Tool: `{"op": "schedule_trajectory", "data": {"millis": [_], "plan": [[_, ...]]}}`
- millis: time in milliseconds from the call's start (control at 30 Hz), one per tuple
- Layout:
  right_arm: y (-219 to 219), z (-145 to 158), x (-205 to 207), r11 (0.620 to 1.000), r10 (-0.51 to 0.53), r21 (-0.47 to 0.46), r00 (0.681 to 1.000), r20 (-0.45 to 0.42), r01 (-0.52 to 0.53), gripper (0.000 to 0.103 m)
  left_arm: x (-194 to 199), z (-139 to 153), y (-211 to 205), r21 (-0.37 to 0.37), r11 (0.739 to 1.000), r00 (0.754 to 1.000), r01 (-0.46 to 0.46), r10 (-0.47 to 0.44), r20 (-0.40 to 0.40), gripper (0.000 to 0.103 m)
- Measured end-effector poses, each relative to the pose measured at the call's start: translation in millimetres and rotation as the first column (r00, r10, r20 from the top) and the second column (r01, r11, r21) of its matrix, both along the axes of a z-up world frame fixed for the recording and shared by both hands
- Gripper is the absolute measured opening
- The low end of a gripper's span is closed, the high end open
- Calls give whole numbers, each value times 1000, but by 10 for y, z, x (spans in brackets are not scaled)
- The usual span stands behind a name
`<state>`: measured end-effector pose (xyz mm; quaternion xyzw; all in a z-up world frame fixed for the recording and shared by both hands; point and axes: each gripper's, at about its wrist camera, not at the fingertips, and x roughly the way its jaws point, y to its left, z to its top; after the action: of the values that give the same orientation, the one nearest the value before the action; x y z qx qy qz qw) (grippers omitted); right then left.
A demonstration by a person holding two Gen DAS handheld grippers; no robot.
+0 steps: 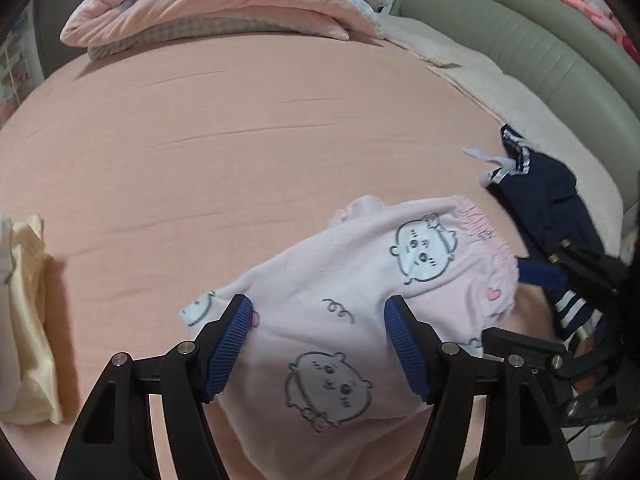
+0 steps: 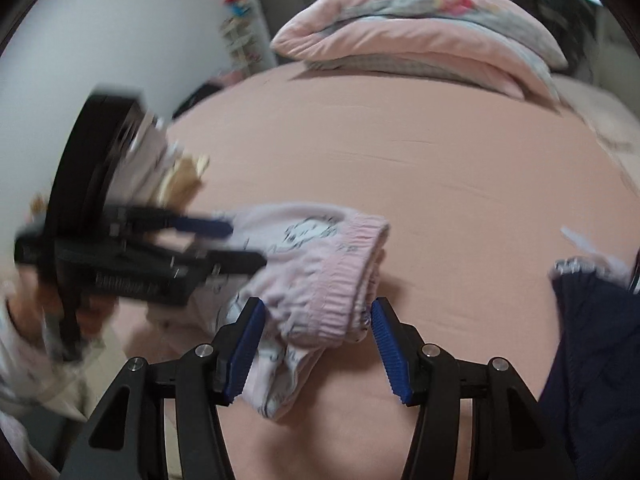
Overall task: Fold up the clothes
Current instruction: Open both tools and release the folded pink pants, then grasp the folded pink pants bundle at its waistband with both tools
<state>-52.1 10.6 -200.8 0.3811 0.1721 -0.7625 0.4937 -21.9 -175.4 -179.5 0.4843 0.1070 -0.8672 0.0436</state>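
Observation:
Pale pink pyjama pants (image 1: 360, 292) with cartoon faces lie folded on the pink bed sheet (image 1: 240, 140). My left gripper (image 1: 318, 308) hovers over their leg end, open, with the cloth lying loose beneath the blue pads. In the right wrist view the elastic waistband (image 2: 344, 276) lies between the spread fingers of my right gripper (image 2: 318, 306), which is open and not pinching it. The left gripper (image 2: 236, 244) shows there blurred, held by a hand over the far end of the pants (image 2: 304, 240). At the right edge of the left wrist view I see part of the right gripper (image 1: 504, 300).
A navy garment with white stripes (image 1: 552, 200) lies right of the pants, also seen as a navy garment (image 2: 592, 340). A cream cloth (image 1: 28, 300) lies at the left. A folded pink quilt (image 1: 220, 8) sits at the far end, with a white blanket (image 1: 500, 92) and green headboard (image 1: 520, 40) to the right.

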Motion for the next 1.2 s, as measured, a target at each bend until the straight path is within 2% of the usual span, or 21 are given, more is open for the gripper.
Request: {"op": "schedule_trajectory", "data": {"millis": [100, 133, 167, 233, 400, 533, 633, 700, 800, 900, 967, 1000, 1067, 1133, 1200], "plan": [[-54, -4, 123, 998, 29, 56, 995, -99, -24, 54, 21, -26, -40, -7, 1000, 1000, -2, 2, 10, 67], [-75, 24, 140, 998, 28, 61, 993, -112, -21, 45, 32, -36, -58, -8, 1000, 1000, -5, 5, 14, 67], [-94, 55, 155, 998, 25, 65, 992, -125, -17, 31, 43, -45, -76, -8, 1000, 1000, -8, 8, 17, 67], [-126, 152, 163, 999, 11, 53, 991, -137, -3, 25, 40, -68, -85, -10, 1000, 1000, -3, 3, 21, 67], [-184, 294, 183, 998, 25, 67, 996, -88, -19, 21, 24, -72, -96, -28, 1000, 1000, 5, -4, 23, 67], [-164, 365, 205, 998, 31, 53, 999, 31, -32, 20, 19, -84, -121, -54, 998, 1000, 21, -20, 22, 68], [-141, 296, 201, 995, 47, 80, 997, 58, -52, 20, 23, -110, -175, -60, 998, 1000, 11, -9, 30, 68], [-120, 173, 145, 991, 11, 130, 999, 49, -18, 20, 29, -113, -199, -55, 999, 999, 1, 1, 33, 67], [-16, -28, -55, 990, -60, 137, 991, 123, 43, 20, 81, -77, -217, -55, 998, 999, -18, 20, 33, 67], [109, -99, -212, 992, -107, 85, 969, 221, 91, 20, 153, -12, -235, -74, 996, 998, -50, 53, 42, 67], [174, -75, -265, 992, -126, 57, 957, 260, 115, 24, 253, 42, -290, -33, 996, 996, -87, 88, 35, 67], [198, -39, -272, 991, -136, 53, 955, 263, 126, 27, 317, 58, -330, 9, 994, 994, -107, 107, 28, 67], [246, 32, -287, 988, -156, 45, 950, 270, 149, 41, 466, 72, -425, 106, 982, 988, -154, 153, 17, 68], [272, 128, -309, 985, -172, 35, 955, 242, 169, 48, 588, 29, -488, 166, 964, 978, -206, 206, 16, 71], [304, 195, -345, 981, -188, 3, 944, 273, 194, 57, 679, -38, -532, 223, 945, 970, -241, 243, 19, 74]]}}
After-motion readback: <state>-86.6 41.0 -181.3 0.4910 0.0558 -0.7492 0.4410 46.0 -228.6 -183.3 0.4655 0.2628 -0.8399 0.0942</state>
